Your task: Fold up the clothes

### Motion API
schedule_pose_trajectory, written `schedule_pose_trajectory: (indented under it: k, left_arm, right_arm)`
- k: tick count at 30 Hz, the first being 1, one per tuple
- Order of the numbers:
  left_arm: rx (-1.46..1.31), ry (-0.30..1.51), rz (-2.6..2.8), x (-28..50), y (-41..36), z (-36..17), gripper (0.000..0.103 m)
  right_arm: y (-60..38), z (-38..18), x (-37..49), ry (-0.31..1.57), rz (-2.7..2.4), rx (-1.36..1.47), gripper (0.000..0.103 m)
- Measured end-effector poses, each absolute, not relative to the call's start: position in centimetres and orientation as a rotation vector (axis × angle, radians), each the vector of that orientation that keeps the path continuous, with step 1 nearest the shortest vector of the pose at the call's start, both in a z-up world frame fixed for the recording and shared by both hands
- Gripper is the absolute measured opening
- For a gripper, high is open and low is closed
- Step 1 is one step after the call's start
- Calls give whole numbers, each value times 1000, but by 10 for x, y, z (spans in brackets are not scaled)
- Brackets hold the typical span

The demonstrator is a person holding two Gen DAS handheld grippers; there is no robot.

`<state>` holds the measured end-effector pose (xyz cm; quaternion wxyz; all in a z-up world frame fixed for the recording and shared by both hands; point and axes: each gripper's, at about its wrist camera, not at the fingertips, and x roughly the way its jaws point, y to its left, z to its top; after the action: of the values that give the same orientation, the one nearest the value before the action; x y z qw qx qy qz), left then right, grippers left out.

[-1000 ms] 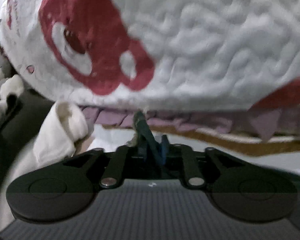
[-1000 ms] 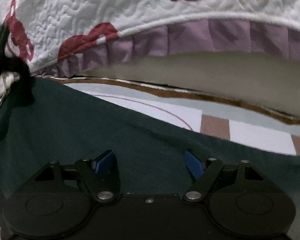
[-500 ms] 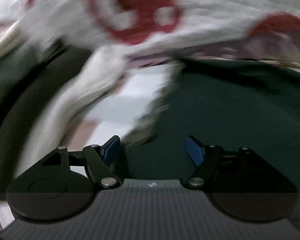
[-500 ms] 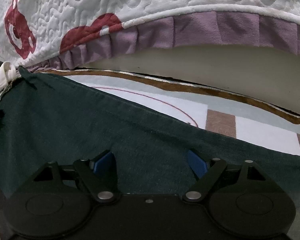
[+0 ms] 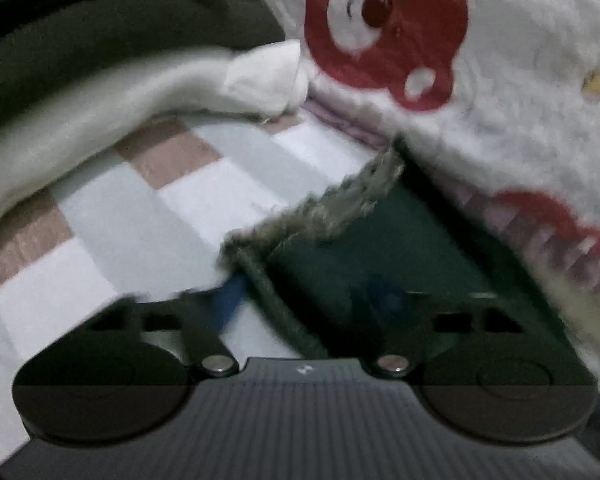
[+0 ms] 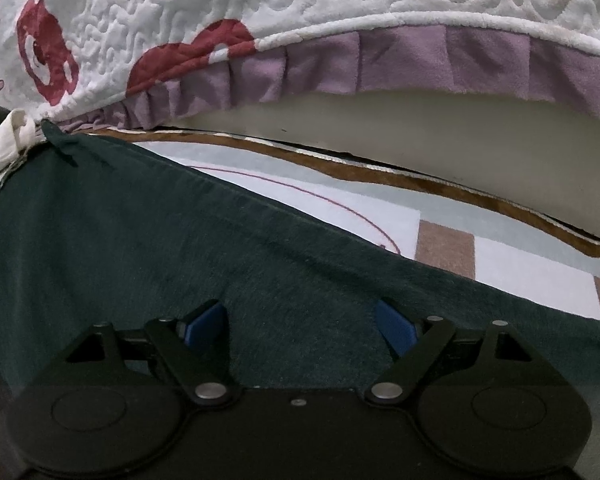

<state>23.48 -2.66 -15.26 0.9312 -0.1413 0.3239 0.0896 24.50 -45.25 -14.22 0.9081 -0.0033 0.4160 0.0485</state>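
A dark green garment [image 6: 148, 248] lies spread on the checked mat [image 6: 520, 272], its far edge near the quilted bedspread. My right gripper [image 6: 300, 328] rests low over the garment, open, with nothing pinched between its blue pads. In the blurred left wrist view, the garment's [image 5: 384, 236] ribbed grey-green hem [image 5: 340, 208] folds at a corner and runs between the jaws of my left gripper [image 5: 305, 299]. Those jaws are closing, and the pads still stand apart from the hem.
A white quilt [image 5: 500, 92] with red bears [image 5: 384, 28] and a purple frill [image 6: 420, 64] hangs over the mattress edge [image 6: 420, 136] just beyond the garment. A cream cloth [image 5: 100, 96] and a dark one [image 5: 120, 28] lie at the left. Bare mat [image 5: 148, 216] shows between them.
My left gripper let go of the garment corner it held up near the quilt, opened wide, swung sideways and came down at the ribbed hem. The garment now lies flat. The right gripper stayed put.
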Motion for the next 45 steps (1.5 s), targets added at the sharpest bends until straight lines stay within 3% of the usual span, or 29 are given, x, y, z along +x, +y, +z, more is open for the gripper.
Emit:
schedule_pose_trajectory:
  k: [1,2,4,5,7,9,11,14,17,19,20,23,24,28,33,35,36,37,45]
  left_arm:
    - [-171,658,204,234,-38,-152,12]
    - [-166,649,217,231,-37,-149,6]
    - [-237,629,241,221,-26,-141,6]
    - [-287,625,263,217,-17,-140,0]
    - [-234,628,372,213,-8,-138,0]
    - [-261,620,423,206,5,-135,0]
    - [-439,538,339,198,13,-126,1]
    - [-409,447,194,200,-14,-109,6]
    - [-440,524,31,219,-43,-124,17]
    - [-468,603,28,229,-48,-144,17]
    - [-480,613,35,231,-45,-150,8]
    - [-520,622,66,233,-30,-155,7]
    - [-525,618,78,231,-27,-154,7]
    - [-521,609,77,231,-25,-158,7]
    - [-467,607,87,235,-33,-157,7]
    - [-444,606,89,234,-36,-156,7]
    - [-432,605,89,233,-37,-156,7]
    - [-430,604,88,233,-37,-156,7]
    - [-467,602,83,233,-32,-158,7]
  right_arm:
    - [-453,-142,245,856,103,-6,89]
    - [-452,-142,244,852,108,-5,89]
    - [-450,-139,241,829,155,11,85]
    - [-447,-135,238,810,195,30,81]
    - [-437,-126,237,789,315,83,50]
    - [-421,-118,243,796,395,106,44]
    - [-396,-115,255,787,422,52,45]
    - [-359,-121,283,791,456,-31,45]
    - [-326,-142,326,813,448,-66,48]
    - [-307,-148,344,779,448,-77,57]
    - [-295,-150,355,769,448,-102,59]
    - [-265,-150,387,765,454,-107,86]
    - [-257,-149,394,754,455,-114,86]
    - [-229,-150,421,736,465,-126,72]
    - [-221,-153,455,779,472,-44,69]
    - [-221,-151,466,789,481,18,48]
    - [-224,-150,475,807,497,77,26]
    - [-229,-150,484,829,500,142,17]
    - [-238,-127,450,718,509,80,18]
